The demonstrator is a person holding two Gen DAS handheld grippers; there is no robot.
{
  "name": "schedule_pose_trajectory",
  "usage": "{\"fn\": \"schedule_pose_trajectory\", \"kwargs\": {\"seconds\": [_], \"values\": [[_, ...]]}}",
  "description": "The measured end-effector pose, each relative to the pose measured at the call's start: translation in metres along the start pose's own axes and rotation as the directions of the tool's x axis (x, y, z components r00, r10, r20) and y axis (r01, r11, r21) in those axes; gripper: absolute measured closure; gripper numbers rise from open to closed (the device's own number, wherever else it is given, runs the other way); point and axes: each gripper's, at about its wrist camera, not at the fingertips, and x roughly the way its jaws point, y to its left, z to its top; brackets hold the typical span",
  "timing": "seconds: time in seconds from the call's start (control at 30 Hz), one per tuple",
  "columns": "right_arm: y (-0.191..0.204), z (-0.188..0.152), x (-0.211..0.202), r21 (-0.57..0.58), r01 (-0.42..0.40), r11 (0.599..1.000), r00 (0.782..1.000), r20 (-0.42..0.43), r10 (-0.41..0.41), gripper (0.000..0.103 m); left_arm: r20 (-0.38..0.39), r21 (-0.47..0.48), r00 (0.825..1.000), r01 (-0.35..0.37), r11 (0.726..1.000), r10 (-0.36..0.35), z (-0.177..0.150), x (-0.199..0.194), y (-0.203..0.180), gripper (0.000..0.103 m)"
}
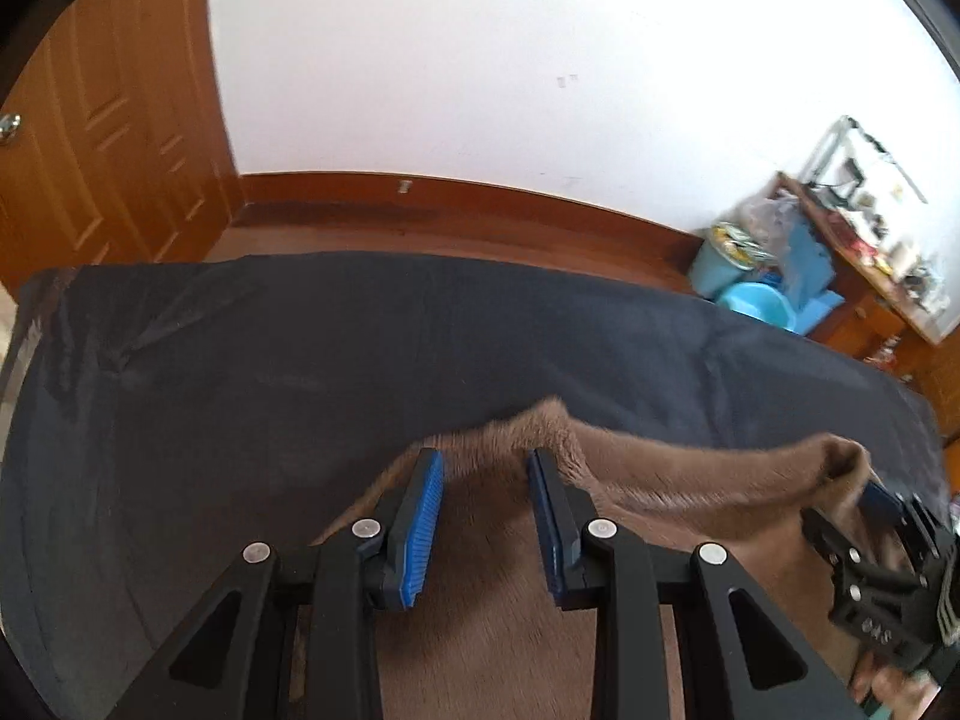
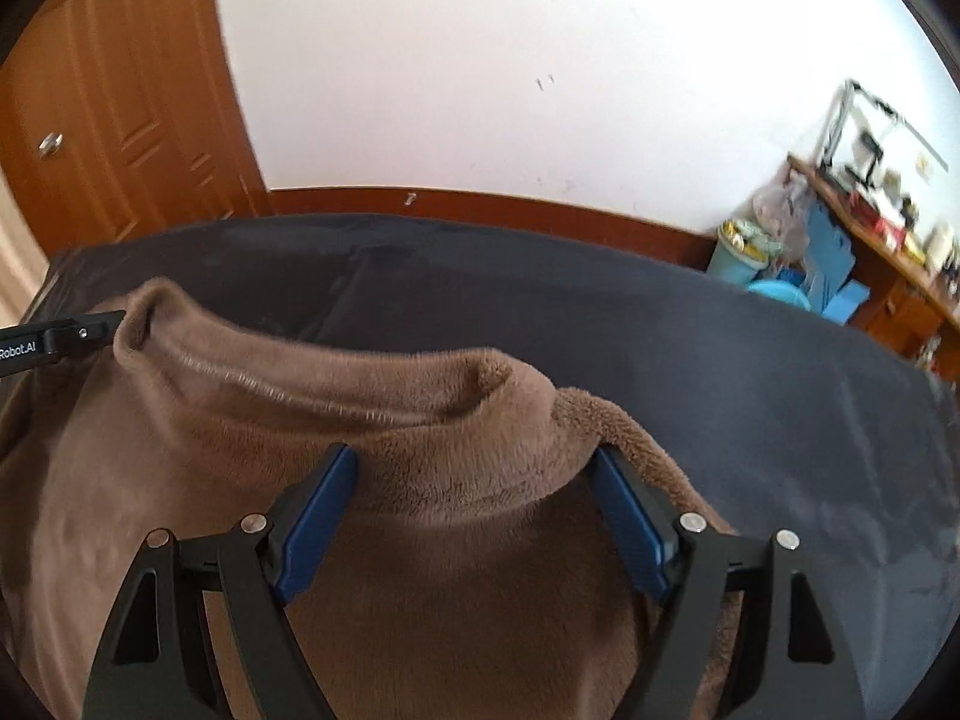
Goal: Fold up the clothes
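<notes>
One dark cloth-covered surface [image 1: 240, 372] extends ahead of both grippers; one brown fleece garment [image 2: 420, 420] lies on it, beneath and between their fingers. Two grippers: left gripper [image 1: 485, 468] jaws apart, fleece between them, pads not visibly pressing; right gripper [image 2: 474, 468] jaws spread wide around a bunched fold.

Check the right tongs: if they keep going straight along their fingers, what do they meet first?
Most likely the brown fleece garment. Its raised, folded edge fills the gap between the open right tongs, ahead of the dark cloth-covered surface. Whether the pads already touch the fleece is unclear.
</notes>
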Motion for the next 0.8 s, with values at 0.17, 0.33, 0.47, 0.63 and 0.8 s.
{"fn": "schedule_pose_trajectory", "kwargs": {"seconds": [0.17, 0.33, 0.47, 0.63, 0.8], "values": [[0.001, -0.002, 0.005, -0.003, 0.006, 1.0, 1.0, 0.013, -0.006, 0.015, 0.032, 0.042, 0.999, -0.028, 0.999, 0.027, -0.009, 0.015, -0.013, 0.071], [0.002, -0.006, 0.004, -0.005, 0.009, 1.0, 1.0, 0.014, -0.009, 0.013, 0.016, 0.025, 1.0, 0.004, 1.0, -0.004, -0.008, 0.016, -0.005, 0.07], [0.001, -0.009, 0.003, 0.003, -0.011, 1.0, 1.0, 0.018, 0.01, 0.011, 0.008, -0.021, 0.999, 0.046, 0.999, -0.046, -0.006, -0.005, 0.014, 0.07], [-0.008, -0.012, -0.015, 0.042, -0.082, 0.996, 0.996, 0.037, 0.081, 0.01, 0.02, 0.04, 1.0, 0.008, 0.999, -0.009, -0.013, -0.039, 0.014, 0.07], [0.013, -0.023, -0.065, 0.027, -0.11, 0.994, 0.993, 0.041, 0.108, 0.01, -0.016, 0.144, 1.0, -0.011, 0.99, 0.013, -0.039, -0.059, 0.001, 0.07]]}}
